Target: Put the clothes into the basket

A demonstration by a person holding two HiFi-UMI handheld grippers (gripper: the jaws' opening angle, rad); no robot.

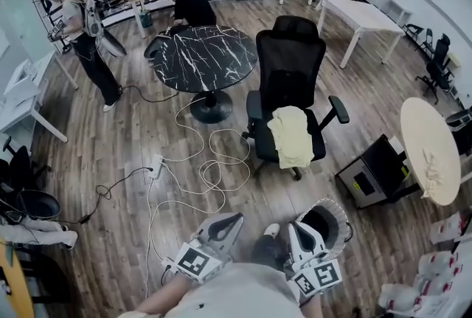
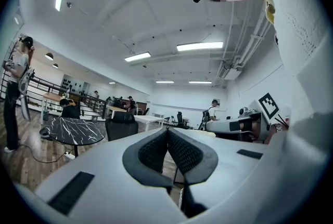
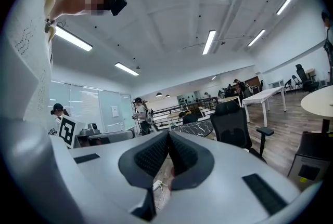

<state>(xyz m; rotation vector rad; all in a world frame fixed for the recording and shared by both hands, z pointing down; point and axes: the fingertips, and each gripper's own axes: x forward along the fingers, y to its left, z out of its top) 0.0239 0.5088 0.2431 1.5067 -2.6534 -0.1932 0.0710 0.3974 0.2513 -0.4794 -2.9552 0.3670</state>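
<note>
Left claw (image 1: 233, 220) and right claw (image 1: 296, 228) both closed, empty. Yellow cloth (image 1: 291, 136) looks light and floppy, so we'd pinch a bunched fold.

Perhaps a basket (image 1: 337, 209), half hidden behind the right gripper (image 1: 299, 232), its inside dark.

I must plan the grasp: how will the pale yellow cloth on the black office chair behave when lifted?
The pale yellow cloth is probably floppy: it drapes over the front seat edge of the black office chair in soft folds. It looks thin, so likely light. Lifted at one point, it would probably hang long.
</note>
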